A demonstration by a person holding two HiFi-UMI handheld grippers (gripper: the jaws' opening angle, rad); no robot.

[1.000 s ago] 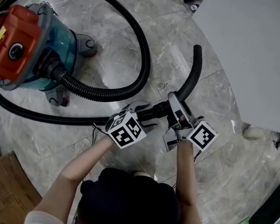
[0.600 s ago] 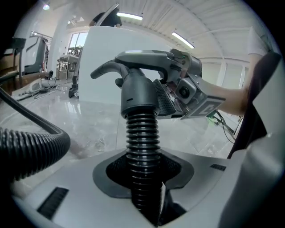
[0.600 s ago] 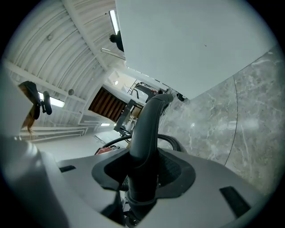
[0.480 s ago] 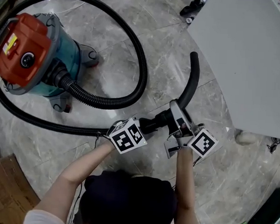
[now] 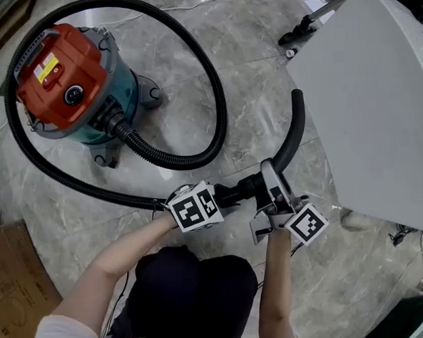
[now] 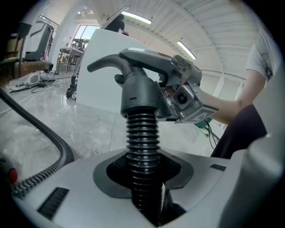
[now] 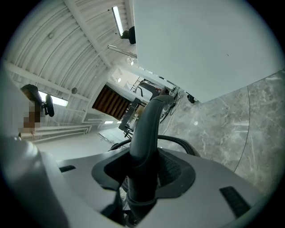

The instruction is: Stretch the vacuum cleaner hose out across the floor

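Your left gripper (image 6: 144, 178) is clamped on the ribbed black hose (image 5: 219, 108) just behind the grey cuff (image 6: 139, 95). Its jaws have just been closing, and the hose now sits pinched between them. Your right gripper (image 7: 142, 178) pinches the smooth curved handle tube (image 5: 294, 127) a little past that cuff, with the tube running up between its jaws. The two grippers sit close together in front of you, and the tube's free end arcs away from you toward the large white surface (image 5: 373, 103) at the far right.

The hose is not stretched out. From the port on the vacuum cleaner (image 5: 66, 84) it sweeps right and curls away from you. It then passes behind the cleaner, comes down its left side and runs back along the marble floor (image 5: 260, 68) to your left gripper. That makes one full loop around the machine. The cleaner, with its red top and teal body, stands upright on the floor to your far left. A cardboard box (image 5: 5, 273) lies at the near left.
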